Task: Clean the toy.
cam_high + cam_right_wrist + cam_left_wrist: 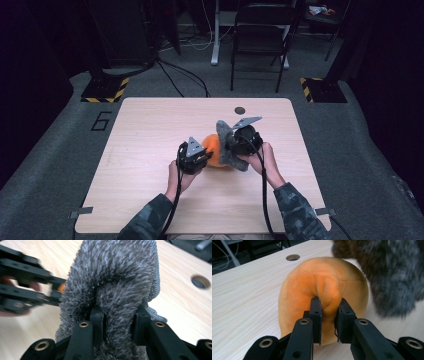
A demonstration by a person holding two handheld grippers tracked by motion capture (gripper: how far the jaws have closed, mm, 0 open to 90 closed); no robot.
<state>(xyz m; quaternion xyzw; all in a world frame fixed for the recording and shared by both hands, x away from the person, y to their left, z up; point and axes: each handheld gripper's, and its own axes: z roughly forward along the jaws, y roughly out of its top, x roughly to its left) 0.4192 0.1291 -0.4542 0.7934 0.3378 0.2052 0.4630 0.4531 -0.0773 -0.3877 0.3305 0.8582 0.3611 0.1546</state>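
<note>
Two tools clamped: left tool (327,312) on a fold of orange plush (322,287), right tool (120,320) on grey fuzzy cloth (117,277), both touching, over the desk (150,150).

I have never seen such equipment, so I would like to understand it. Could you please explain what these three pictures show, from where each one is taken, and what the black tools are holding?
A person sits at a wooden table and holds a hand-operated gripper in each hand; there is no robot arm. The high view looks down from above the person. Each of the other two pictures comes from a small camera riding on one gripper, looking along its two black jaws.

The left gripper pinches a fold of a soft orange plush piece. The right gripper is closed on a grey fuzzy piece. In the high view the two soft pieces meet between the grippers, near the middle of the table. A small round hole lies in the table top beyond them.
</note>
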